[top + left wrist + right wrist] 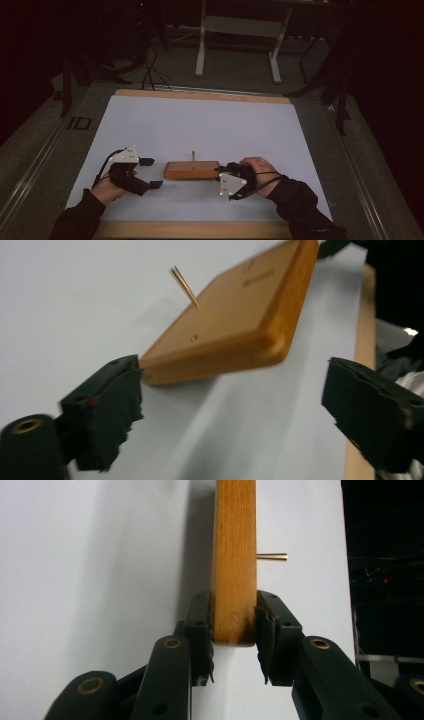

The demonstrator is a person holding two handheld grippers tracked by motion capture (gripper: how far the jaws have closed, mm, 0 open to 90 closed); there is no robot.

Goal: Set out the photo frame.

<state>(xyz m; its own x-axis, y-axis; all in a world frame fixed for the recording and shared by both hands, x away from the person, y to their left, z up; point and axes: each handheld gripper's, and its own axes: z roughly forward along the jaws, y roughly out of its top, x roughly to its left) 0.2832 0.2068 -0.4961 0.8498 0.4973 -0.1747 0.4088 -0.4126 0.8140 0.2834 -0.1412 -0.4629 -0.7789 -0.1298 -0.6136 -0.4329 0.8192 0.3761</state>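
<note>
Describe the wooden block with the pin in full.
The wooden block is a flat, orange-brown slab with rounded edges and corners, looking like varnished wood. A thin brass-coloured pin stands upright from its top face. It sits on the white table sheet, near the front. The right gripper clamps its right end; the left gripper stands open beside its left end.

From my remote station I read this as a lab or workshop: a white-topped table point(200, 120) with wooden edging stands on a grey floor point(235, 70) among loose cables point(150, 70), dark stands point(67, 75) and a white frame point(240, 30).
</note>
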